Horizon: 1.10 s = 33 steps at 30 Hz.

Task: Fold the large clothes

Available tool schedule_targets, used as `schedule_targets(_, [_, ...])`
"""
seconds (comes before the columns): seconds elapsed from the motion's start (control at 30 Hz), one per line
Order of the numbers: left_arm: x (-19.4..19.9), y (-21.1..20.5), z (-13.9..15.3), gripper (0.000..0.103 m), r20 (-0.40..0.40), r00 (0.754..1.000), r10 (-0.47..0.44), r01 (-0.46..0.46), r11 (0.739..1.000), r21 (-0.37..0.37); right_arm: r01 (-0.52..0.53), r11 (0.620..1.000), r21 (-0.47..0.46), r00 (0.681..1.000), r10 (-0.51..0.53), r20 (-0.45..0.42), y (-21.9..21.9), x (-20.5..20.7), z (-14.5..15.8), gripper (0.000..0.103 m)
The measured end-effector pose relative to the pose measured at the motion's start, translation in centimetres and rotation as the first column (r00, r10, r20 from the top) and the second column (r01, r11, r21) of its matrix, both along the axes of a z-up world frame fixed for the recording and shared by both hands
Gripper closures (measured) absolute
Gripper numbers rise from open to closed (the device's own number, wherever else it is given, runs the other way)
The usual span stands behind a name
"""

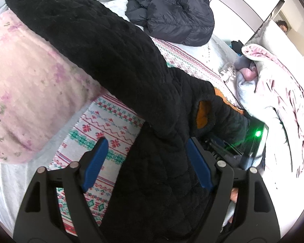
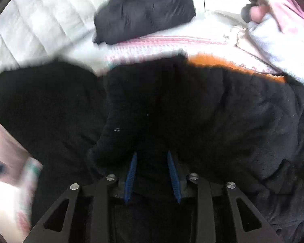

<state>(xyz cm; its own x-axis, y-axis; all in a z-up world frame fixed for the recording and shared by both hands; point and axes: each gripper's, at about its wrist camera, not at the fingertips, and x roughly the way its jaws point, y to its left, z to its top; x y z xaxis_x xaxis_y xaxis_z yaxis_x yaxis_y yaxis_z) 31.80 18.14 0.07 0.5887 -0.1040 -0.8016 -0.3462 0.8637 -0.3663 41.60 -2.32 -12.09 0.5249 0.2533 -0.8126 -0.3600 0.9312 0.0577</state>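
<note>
Nearest me, my left gripper [image 1: 146,162] has its blue pads spread wide, released, with black fabric lying between them but not pinched. My right gripper [image 2: 152,174] has its pads drawn close on a bunched fold of the same fabric, grasping it.

The fabric is a black quilted jacket [image 1: 115,64] with an orange lining [image 1: 202,113] showing at an opening. I judge it soft, thick and fairly heavy; it should sag and bunch rather than hold a crease. Its puffy bulk could slip from a shallow pinch, so I would grip deep on a hem or shoulder seam.

The jacket lies across the middle of the bed, over a patterned blanket [image 1: 103,121], one sleeve reaching away toward the far left edge.

Farther off, a dark puffer coat [image 1: 172,14] sits heaped near the far edge. A pink duvet [image 1: 273,77] is piled along the right edge.
</note>
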Motion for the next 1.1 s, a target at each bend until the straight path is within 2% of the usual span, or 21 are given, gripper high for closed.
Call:
schedule_targets(0.1, [-0.4,1.2,0.6,0.023,0.02,0.999,0.041,-0.041,0.999,0.018,0.013,0.998,0.059,0.997,-0.008,-0.078,-1.9,-0.5,2.4,0.07])
schedule_targets(0.17, [-0.9,2.4,1.2,0.023,0.034,0.997,0.069,-0.07,0.997,0.026,-0.005,0.992,0.125,0.999,0.01,-0.038,-3.8,-3.0,5.2,0.069])
schedule_targets(0.27, [-1.8,4.7,3.4,0.023,0.1,0.987,0.124,-0.129,0.99,0.048,-0.025,0.99,0.135,1.0,0.027,-0.013,-7.8,-8.2,7.5,0.04])
schedule_targets(0.33, [-2.1,6.8,4.9,0.023,0.141,0.976,0.169,-0.178,0.982,0.058,-0.025,0.987,0.156,0.999,0.031,-0.032,-10.9,-11.6,7.8,0.036])
schedule_targets(0.4, [-2.0,9.5,6.0,0.022,0.17,0.955,0.242,-0.254,0.966,0.053,-0.019,0.979,0.205,0.999,0.028,-0.042,-15.1,-14.9,8.2,0.035])
schedule_targets(0.5, [-0.5,15.0,6.3,0.022,0.118,0.914,0.387,-0.395,0.917,0.05,0.065,0.959,0.277,0.998,-0.06,-0.029,-21.9,-17.7,8.0,0.032])
schedule_targets(0.57, [0.9,17.8,5.9,0.022,0.09,0.892,0.443,-0.449,0.892,0.062,0.138,0.943,0.303,0.99,-0.141,-0.012,-25.0,-17.9,8.1,0.03])
schedule_targets(0.63, [2.5,19.4,5.3,0.022,0.048,0.887,0.46,-0.462,0.885,0.054,0.209,0.921,0.329,0.977,-0.207,-0.041,-27.6,-17.3,7.5,0.029])
schedule_targets(0.67, [3.0,19.8,5.1,0.021,0.046,0.883,0.468,-0.47,0.882,0.047,0.243,0.901,0.358,0.97,-0.231,-0.076,-28.7,-16.6,7.1,0.029])
schedule_targets(0.73, [3.9,20.0,5.2,0.021,0.081,0.862,0.501,-0.506,0.859,0.074,0.275,0.874,0.401,0.961,-0.245,-0.125,-29.4,-15.4,6.4,0.029])
schedule_targets(0.77, [4.5,19.7,5.4,0.032,0.101,0.855,0.509,-0.518,0.848,0.113,0.285,0.866,0.411,0.958,-0.252,-0.134,-29.6,-15.1,6.2,0.029])
schedule_targets(0.8, [5.0,19.2,5.5,0.054,0.112,0.853,0.51,-0.522,0.839,0.155,0.29,0.862,0.415,0.957,-0.255,-0.139,-29.8,-15.2,6.0,0.029])
schedule_targets(0.87, [6.1,18.5,5.6,0.073,0.109,0.859,0.5,-0.511,0.836,0.201,0.287,0.856,0.43,0.958,-0.253,-0.136,-30.4,-15.7,6.2,0.029])
schedule_targets(0.9, [5.8,17.9,6.1,0.087,0.141,0.85,0.508,-0.527,0.829,0.187,0.282,0.852,0.442,0.96,-0.249,-0.131,-30.5,-15.9,6.5,0.029])
schedule_targets(0.97, [5.1,16.8,7.8,0.088,0.221,0.833,0.507,-0.538,0.835,0.115,0.27,0.848,0.457,0.963,-0.245,-0.115,-30.3,-15.7,6.9,0.029])
schedule_targets(1.03, [4.4,14.7,9.6,0.088,0.303,0.825,0.478,-0.515,0.856,0.052,0.261,0.847,0.464,0.965,-0.242,-0.101,-30.3,-15.9,7.4,0.029])
schedule_targets(1.1, [4.0,11.7,12.2,0.088,0.383,0.821,0.424,-0.468,0.883,0.026,0.26,0.846,0.466,0.965,-0.242,-0.101,-30.6,-16.3,7.7,0.029])
